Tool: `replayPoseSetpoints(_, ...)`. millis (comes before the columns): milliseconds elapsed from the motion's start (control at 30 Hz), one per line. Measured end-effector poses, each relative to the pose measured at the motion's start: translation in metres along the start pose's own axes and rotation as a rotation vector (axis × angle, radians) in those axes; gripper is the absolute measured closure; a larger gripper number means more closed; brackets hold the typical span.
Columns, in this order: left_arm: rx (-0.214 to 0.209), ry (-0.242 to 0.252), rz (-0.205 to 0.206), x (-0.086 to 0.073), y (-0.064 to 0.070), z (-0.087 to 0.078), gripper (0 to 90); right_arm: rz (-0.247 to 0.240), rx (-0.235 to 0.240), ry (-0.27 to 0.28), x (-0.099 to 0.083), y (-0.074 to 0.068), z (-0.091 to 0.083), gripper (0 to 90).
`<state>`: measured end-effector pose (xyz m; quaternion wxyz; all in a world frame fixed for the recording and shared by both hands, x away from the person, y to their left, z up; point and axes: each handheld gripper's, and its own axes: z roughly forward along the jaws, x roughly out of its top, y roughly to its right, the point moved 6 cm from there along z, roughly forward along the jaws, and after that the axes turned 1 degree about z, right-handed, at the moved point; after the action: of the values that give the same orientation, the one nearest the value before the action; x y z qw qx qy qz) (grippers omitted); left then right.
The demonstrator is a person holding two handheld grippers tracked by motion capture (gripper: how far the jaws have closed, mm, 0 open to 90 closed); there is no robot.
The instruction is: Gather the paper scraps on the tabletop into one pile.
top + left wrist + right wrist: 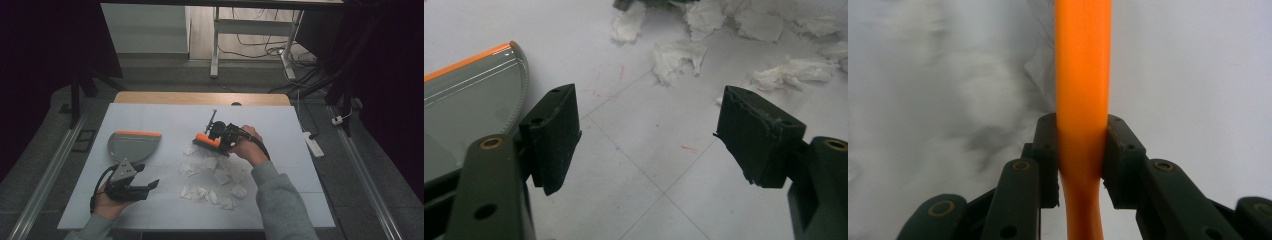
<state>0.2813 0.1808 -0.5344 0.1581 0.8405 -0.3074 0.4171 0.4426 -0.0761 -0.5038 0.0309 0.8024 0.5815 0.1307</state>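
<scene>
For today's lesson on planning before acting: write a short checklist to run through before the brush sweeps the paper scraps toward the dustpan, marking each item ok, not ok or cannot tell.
1. Right gripper shut firmly on the brush: ok; its orange handle sits between the jaws.
2. Brush placed behind the paper scraps, on their far side: ok.
3. Left gripper holding the dustpan: not ok; jaws open, nothing between them.
4. Dustpan mouth facing the scraps: not ok; the orange lip points away.
5. Bristles touching the table: cannot tell.
</scene>
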Motion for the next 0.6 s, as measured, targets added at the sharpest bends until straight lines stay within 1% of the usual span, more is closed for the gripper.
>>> replayPoseSetpoints(33,-0.001,-0.002,0.000,0.000,0.000,0.000,25.8,-0.015,0.023,0.005,-0.003,-0.005,-0.003,71.0)
replayPoseSetpoints(100,-0.001,-0.002,-0.002,0.000,0.000,0.000,25.8,-0.018,0.033,0.037,-0.007,-0.010,-0.010,71.0)
replayPoseSetpoints(133,0.000,-0.001,-0.004,0.000,0.000,0.000,25.8,-0.007,0.039,0.060,-0.009,-0.009,-0.014,70.9)
replayPoseSetpoints(200,0.001,0.000,-0.005,0.000,0.000,0.000,25.8,0.032,0.040,0.114,-0.010,-0.004,-0.024,70.9)
replayPoseSetpoints(233,0.002,0.000,-0.007,0.000,0.000,0.000,25.8,0.045,0.024,0.131,-0.010,0.000,-0.028,70.9)
replayPoseSetpoints(300,0.003,-0.002,-0.006,0.000,-0.001,0.000,25.8,0.051,-0.008,0.148,-0.009,0.009,-0.032,70.9)
replayPoseSetpoints(367,0.002,-0.001,-0.009,-0.001,-0.001,0.000,25.8,0.067,-0.012,0.153,-0.007,0.014,-0.033,70.9)
replayPoseSetpoints(433,0.001,0.000,-0.013,-0.001,-0.002,0.000,25.8,0.078,-0.030,0.158,-0.003,0.019,-0.033,70.9)
replayPoseSetpoints(533,0.001,0.003,-0.016,-0.001,-0.004,-0.001,25.8,0.065,-0.070,0.157,0.004,0.024,-0.029,70.9)
replayPoseSetpoints(600,0.003,0.004,-0.018,-0.001,-0.003,-0.001,25.8,0.042,-0.088,0.142,0.012,0.027,-0.024,70.9)
